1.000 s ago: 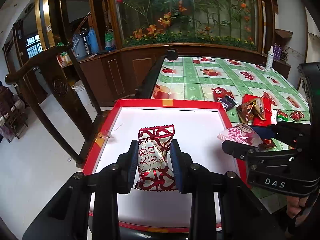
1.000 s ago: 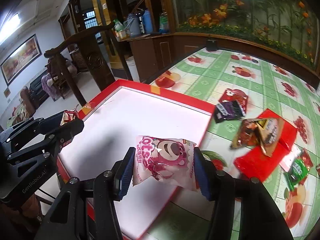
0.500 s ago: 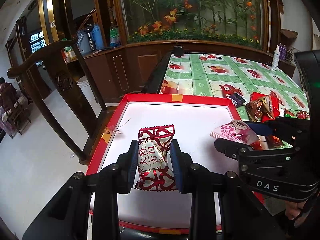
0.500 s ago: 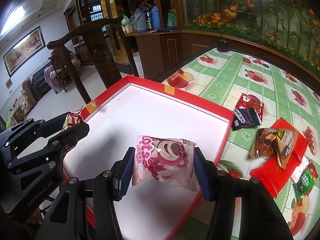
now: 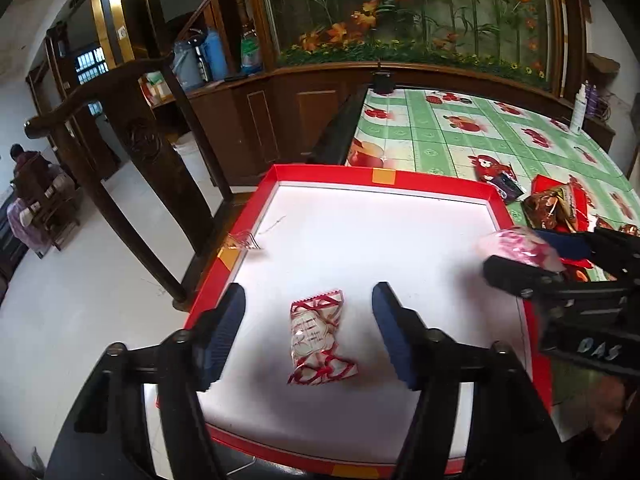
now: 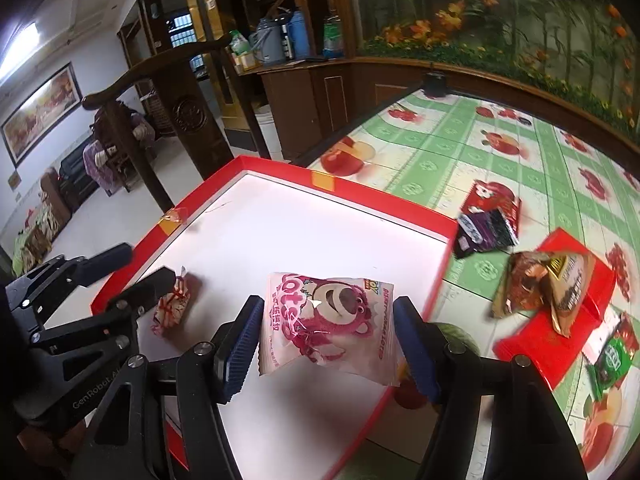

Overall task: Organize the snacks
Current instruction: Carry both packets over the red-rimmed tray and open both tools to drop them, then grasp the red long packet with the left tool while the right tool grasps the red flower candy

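My left gripper point(image 5: 308, 332) is open over the red-rimmed white tray point(image 5: 384, 176). A red-and-white snack packet point(image 5: 318, 338) lies on the tray floor between its fingers, loose. The packet also shows in the right wrist view point(image 6: 172, 306), beside the left gripper point(image 6: 132, 264). My right gripper point(image 6: 326, 344) is shut on a pink bear-print snack bag point(image 6: 328, 326), held above the tray's right part point(image 6: 380, 196). The bag shows blurred in the left wrist view point(image 5: 516, 246).
More snacks lie on the green fruit-print tablecloth point(image 6: 440, 152) right of the tray: a dark purple packet point(image 6: 486, 230), a brown bag point(image 6: 540, 284) on a red pack point(image 6: 560, 336), a green packet point(image 6: 610, 360). A dark wooden chair point(image 5: 132, 152) stands left of the tray.
My left gripper has opened and let go of the red-and-white packet, which now lies on the tray. My right gripper has moved further over the tray, still holding the pink bag.
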`<action>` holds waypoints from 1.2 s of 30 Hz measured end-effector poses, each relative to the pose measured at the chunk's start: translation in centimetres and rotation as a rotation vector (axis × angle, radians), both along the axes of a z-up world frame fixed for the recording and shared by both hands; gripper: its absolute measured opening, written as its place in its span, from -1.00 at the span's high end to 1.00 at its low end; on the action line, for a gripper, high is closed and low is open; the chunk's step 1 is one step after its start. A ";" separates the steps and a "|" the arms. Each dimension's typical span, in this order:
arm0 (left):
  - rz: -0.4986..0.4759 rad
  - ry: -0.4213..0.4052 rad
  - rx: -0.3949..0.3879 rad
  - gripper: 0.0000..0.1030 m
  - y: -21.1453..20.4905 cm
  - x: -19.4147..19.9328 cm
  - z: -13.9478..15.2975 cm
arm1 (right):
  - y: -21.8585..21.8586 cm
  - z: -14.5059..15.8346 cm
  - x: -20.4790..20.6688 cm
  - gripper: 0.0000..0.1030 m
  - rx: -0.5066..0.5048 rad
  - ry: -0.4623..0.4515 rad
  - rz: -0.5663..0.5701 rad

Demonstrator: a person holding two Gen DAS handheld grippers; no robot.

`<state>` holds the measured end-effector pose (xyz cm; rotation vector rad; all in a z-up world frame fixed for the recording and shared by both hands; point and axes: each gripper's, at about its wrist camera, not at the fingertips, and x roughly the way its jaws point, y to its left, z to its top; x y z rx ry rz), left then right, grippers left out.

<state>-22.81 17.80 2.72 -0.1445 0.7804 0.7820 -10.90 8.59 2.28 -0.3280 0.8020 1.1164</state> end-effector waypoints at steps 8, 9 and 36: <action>0.051 0.022 0.001 -0.38 0.4 0.4 -0.1 | -3.2 0.8 3.1 -0.42 0.134 0.120 -0.002; 0.056 0.022 -0.001 -0.38 0.5 0.4 -0.1 | -3.0 0.8 3.2 -0.42 0.157 0.158 0.022; -0.341 0.128 0.024 -0.62 -12.1 16.1 1.1 | -34.3 -1.7 21.2 -0.43 0.297 0.282 -0.695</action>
